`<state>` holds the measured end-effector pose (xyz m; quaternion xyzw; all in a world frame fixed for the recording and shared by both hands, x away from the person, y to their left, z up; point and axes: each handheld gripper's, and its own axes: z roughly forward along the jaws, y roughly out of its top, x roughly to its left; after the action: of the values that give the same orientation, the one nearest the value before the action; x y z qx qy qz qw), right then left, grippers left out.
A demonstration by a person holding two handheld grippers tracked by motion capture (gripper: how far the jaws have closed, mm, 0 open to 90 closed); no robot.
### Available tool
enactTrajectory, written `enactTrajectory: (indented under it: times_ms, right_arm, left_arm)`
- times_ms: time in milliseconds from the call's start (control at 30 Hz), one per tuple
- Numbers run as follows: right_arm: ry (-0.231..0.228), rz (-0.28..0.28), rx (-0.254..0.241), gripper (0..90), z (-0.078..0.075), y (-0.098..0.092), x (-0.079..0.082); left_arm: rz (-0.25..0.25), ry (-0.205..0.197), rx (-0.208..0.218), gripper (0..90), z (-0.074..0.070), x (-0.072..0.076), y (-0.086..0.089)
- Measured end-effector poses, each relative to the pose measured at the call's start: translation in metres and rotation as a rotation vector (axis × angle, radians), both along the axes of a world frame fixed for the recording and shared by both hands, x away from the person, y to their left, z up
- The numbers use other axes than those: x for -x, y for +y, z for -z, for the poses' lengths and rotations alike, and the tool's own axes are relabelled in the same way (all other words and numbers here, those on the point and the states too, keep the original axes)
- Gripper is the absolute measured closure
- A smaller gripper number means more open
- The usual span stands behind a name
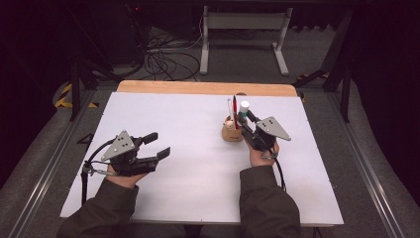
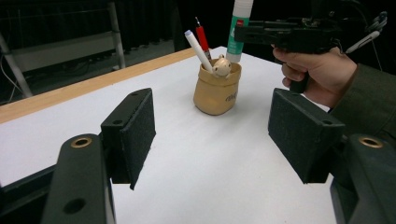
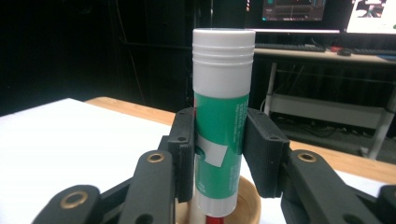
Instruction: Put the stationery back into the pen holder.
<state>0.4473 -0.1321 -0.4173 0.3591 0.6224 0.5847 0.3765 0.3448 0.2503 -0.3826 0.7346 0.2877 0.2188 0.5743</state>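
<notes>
A: Jaws first. Right gripper [image 3: 218, 154]: both pads pressed flat against the green label of the glue stick [image 3: 222, 116], one on each side. Clamped on it, no gap at either pad.

B: Orientation of the stick?

A: Upright, white ribbed cap on top. In the right gripper view its lower end sits just over the mouth of the cup [image 3: 250, 205], with a bit of red visible below the stick. I cannot tell whether the base touches anything inside.

B: High view agrees?

A: Yes. The right gripper [image 1: 246, 120] reaches toward the cup [image 1: 232, 133] from the person's right, and the glue stick [image 1: 244, 107] stands above the rim on the cup's right side. The cup is tan, right of the middle of the white table [image 1: 163, 114], and holds a white pen [image 1: 229, 108] and a red pen [image 1: 235, 110].

B: Left gripper?

A: Left gripper [image 2: 212, 135]: jaws spread wide apart, pads facing each other with bare table between them. Nothing gripped, nothing touched. In the high view the left gripper [image 1: 157, 145] sits low over the left part of the table, well apart from the cup, jaws pointing right toward it.

B: Anything else from the left gripper view?

A: It looks across at the cup [image 2: 215, 91], a small figure on its rim, both pens leaning left, and the glue stick [image 2: 239, 28] held vertical in the right gripper [image 2: 245, 33] over the cup's right edge. The right hand [image 2: 317, 74] wraps the handle.
</notes>
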Motion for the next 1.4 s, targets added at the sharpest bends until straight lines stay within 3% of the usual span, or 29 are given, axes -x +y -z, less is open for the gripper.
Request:
enactTrajectory:
  times_ms: [267,833,1400]
  right_arm:
    - [0.061,0.023,0.02,66.1,0.012,-0.002,-0.007]
    - [0.136,0.027,0.057,66.0,0.023,0.0,-0.013]
    - [0.167,0.024,0.05,65.5,0.026,-0.001,-0.015]
  left_arm:
    - [0.0,-0.001,-0.001,32.8,0.0,0.0,0.0]
    - [0.003,0.001,0.0,32.7,0.0,0.0,0.0]
    - [0.005,0.002,-0.001,32.6,0.0,0.0,0.0]
